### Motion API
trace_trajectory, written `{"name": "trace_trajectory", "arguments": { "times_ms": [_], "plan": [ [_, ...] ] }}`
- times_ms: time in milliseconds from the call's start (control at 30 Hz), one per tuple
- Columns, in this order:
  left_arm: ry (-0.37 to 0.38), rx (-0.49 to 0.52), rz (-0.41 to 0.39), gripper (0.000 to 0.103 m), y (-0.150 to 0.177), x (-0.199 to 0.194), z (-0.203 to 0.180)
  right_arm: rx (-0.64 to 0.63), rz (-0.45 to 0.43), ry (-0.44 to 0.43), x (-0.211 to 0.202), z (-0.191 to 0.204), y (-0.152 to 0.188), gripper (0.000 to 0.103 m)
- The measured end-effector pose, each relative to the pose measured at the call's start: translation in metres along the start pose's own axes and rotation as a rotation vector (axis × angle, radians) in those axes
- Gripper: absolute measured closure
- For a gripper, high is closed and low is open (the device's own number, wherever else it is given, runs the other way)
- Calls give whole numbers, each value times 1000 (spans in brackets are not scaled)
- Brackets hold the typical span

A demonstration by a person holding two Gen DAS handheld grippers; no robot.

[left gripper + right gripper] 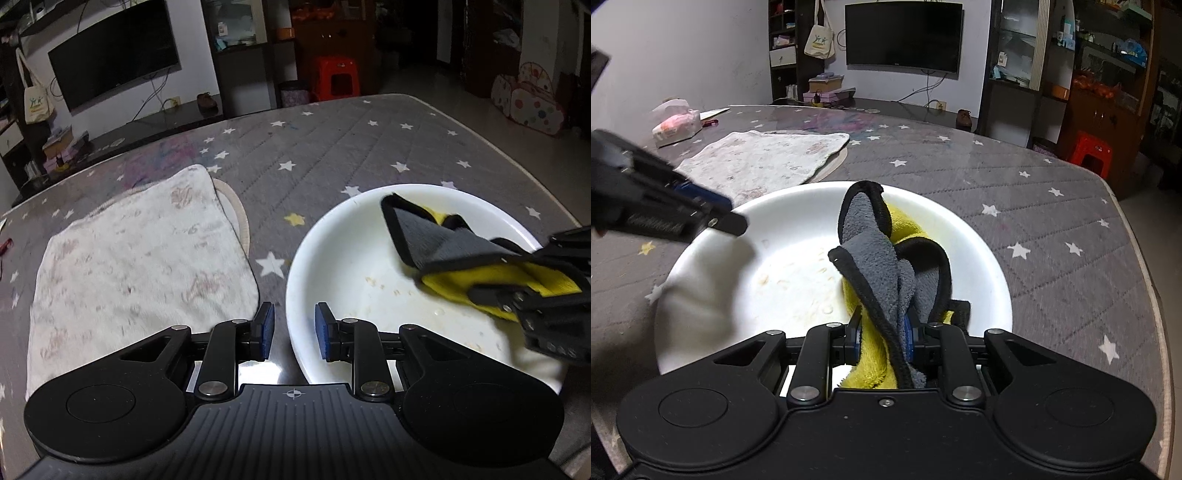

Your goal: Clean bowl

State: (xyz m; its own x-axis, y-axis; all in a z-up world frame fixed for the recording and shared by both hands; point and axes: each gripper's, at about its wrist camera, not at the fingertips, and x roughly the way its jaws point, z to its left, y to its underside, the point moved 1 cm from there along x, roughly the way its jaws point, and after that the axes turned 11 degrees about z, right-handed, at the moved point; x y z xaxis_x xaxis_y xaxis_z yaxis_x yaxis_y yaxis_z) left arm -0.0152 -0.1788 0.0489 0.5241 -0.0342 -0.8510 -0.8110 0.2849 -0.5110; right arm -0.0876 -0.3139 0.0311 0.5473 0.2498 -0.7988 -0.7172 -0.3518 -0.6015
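Right gripper (pixel 881 338) has its fingers clamped on a grey-and-yellow black-edged cleaning cloth (pixel 886 266), draped inside the wide white shallow bowl (pixel 713 302) on the grey star-patterned table (pixel 1052 258). Left gripper (pixel 294 330) pinches the bowl's near-left rim, fingers narrow. A stained white towel (pixel 140 258) lies just left.

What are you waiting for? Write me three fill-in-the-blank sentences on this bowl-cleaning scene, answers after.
The fingers of the right gripper are shut on a grey-and-yellow, black-edged ___.
The white round bowl rests on a grey quilted table cover printed with ___.
The fingers of the left gripper straddle the bowl's ___.
Missing: cloth; stars; rim.
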Motion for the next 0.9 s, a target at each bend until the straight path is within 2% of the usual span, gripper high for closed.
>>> {"name": "trace_trajectory", "arguments": {
  "times_ms": [367,900],
  "plan": [
    [28,33,30,76,-15,19,-2,4,4,-25,-7,0,6,82],
    [19,24,14,78,-6,15,-5,-3,-27,35,16,-9,-16,82]
  ]
}}
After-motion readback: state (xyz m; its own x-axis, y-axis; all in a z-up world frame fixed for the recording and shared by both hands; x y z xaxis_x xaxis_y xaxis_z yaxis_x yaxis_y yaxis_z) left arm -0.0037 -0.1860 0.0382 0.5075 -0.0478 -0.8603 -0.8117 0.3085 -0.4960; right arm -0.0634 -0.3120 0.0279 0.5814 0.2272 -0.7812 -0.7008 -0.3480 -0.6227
